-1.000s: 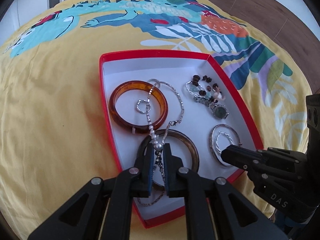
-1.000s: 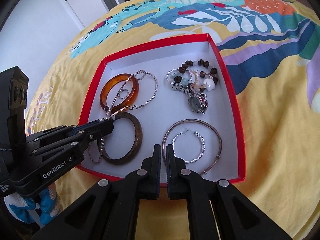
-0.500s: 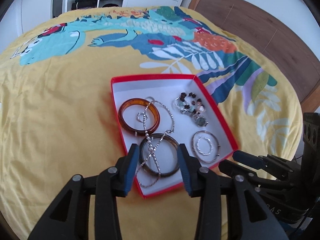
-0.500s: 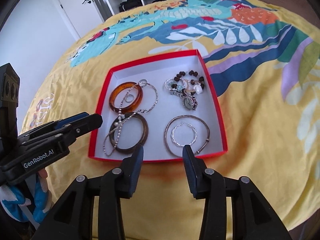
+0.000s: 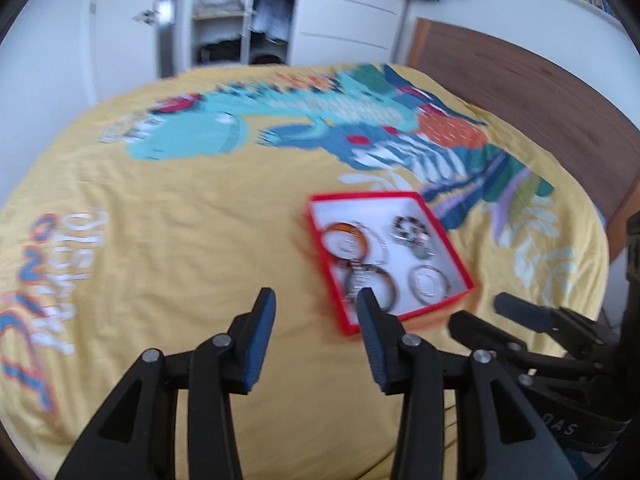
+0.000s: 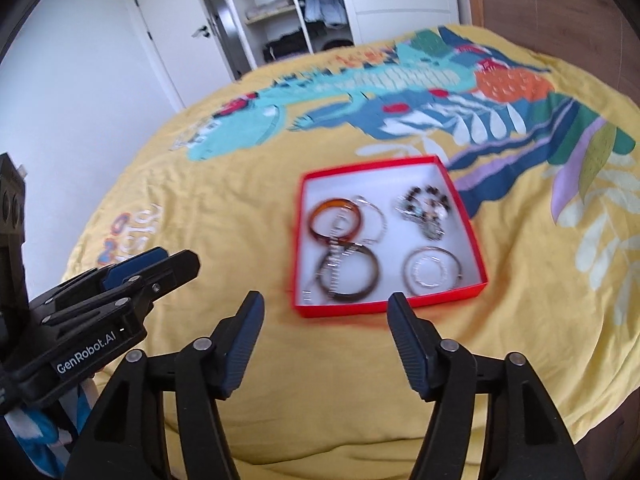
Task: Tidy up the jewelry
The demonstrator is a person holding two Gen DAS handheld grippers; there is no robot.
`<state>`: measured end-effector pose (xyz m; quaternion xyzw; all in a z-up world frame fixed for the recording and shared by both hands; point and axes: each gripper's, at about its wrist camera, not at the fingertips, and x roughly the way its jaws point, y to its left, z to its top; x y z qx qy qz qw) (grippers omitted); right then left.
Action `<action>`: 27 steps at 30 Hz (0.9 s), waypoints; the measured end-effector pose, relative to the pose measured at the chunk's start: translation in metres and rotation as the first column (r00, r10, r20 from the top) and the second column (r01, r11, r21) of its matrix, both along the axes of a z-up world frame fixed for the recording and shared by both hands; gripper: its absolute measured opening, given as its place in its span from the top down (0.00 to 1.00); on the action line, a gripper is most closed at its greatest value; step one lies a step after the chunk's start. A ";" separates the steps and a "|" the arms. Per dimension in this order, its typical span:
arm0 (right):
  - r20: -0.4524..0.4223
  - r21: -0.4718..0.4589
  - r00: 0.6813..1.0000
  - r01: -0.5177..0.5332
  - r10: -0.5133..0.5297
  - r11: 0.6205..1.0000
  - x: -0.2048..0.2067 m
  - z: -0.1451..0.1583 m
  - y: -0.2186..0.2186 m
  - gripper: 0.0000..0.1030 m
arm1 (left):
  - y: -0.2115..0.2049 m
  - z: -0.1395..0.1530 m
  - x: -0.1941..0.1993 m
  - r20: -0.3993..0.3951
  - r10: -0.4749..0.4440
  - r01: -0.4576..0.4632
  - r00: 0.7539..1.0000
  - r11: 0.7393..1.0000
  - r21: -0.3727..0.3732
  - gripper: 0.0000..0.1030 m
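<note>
On the bed, the red box holds every bangle and chain, and both the left gripper and right gripper have just been opening their jaws, holding nothing, so lift away slowly and leave it alone.

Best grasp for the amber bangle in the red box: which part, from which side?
Take the amber bangle on its left arc, by the red box's left wall, coming from above with one jaw inside the ring. It lies flat, and a silver chain drapes over its right and near side, so that arc looks clear.
</note>
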<state>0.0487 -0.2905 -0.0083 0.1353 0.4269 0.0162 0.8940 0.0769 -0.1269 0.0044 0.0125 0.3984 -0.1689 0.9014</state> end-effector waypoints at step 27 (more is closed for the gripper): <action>0.194 -0.112 0.974 -0.100 0.121 0.989 -0.104 0.075 0.091 0.05 | 0.120 0.074 -0.140 0.213 0.274 -0.287 0.938 0.957 0.031 0.61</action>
